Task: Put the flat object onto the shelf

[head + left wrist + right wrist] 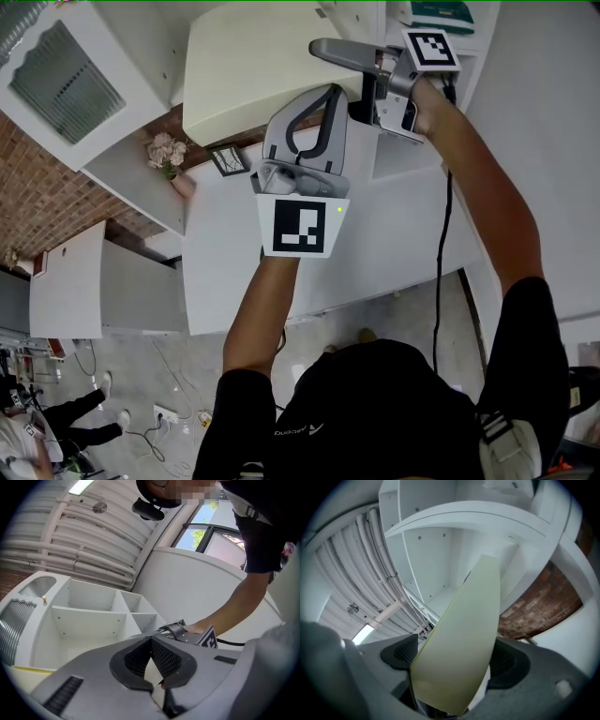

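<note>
The flat object is a pale cream board. It stands tilted in an opening of the white shelf unit at the top of the head view. My right gripper reaches its right edge. In the right gripper view the board rises between the wide-spread jaws of the right gripper, with a sliver of gap beside the right pad, so it stands open around the board. My left gripper hovers just below the board, its tips together and empty. In its own view the left gripper faces empty white shelf compartments.
A small vase of pink flowers and a little picture frame stand on a lower shelf to the left. A green box lies on top at the right. A brick wall is at the left, and a black cable hangs from my right gripper.
</note>
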Tool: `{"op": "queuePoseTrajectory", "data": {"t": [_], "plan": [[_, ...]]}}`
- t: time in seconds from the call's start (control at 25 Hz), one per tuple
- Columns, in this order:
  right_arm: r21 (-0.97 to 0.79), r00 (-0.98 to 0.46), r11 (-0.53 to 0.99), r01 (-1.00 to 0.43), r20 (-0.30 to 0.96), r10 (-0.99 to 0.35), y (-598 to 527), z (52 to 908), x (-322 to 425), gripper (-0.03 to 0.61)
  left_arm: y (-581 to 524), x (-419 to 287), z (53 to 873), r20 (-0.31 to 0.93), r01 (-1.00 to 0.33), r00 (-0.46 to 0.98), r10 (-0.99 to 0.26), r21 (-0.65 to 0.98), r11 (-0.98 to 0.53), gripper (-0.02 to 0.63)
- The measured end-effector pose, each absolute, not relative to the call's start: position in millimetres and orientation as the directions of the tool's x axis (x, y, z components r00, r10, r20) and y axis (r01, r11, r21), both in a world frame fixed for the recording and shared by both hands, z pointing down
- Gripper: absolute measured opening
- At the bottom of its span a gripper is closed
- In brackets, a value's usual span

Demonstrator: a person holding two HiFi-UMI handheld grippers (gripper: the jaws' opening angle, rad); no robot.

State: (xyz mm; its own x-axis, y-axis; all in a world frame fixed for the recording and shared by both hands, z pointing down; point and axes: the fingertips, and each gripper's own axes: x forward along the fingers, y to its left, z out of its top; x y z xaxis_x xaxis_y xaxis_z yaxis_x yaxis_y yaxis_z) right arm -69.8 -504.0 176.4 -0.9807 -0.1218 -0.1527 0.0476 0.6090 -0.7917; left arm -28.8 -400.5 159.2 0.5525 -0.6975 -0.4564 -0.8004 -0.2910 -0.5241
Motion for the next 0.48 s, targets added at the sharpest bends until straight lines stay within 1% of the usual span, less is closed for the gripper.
{"op": "queuePoseTrajectory", "data": {"t": [0.16, 0.28, 0.48], "plan": [[-0.832, -0.97, 0.548, 0.081, -0.193, -0.15, -511, 182, -69, 0.439, -404, -22, 157, -0.469, -0.797, 0.563, -0.68, -0.525, -0.298, -0.003], [-0.831, -0.966, 0.55, 0.084, -0.204, -0.161, -515, 183, -71, 0.439, -407, -27, 153, -0.487, -0.807, 0.553, -0.676, -0.515, -0.289, -0.002], [-0.828, -0.956, 0.543, 0.142, -0.256, -0.14, -517, 182, -67, 0.439, -410, -30, 153, -0.5, -0.822, 0.529, -0.685, -0.502, -0.269, -0.003]]}}
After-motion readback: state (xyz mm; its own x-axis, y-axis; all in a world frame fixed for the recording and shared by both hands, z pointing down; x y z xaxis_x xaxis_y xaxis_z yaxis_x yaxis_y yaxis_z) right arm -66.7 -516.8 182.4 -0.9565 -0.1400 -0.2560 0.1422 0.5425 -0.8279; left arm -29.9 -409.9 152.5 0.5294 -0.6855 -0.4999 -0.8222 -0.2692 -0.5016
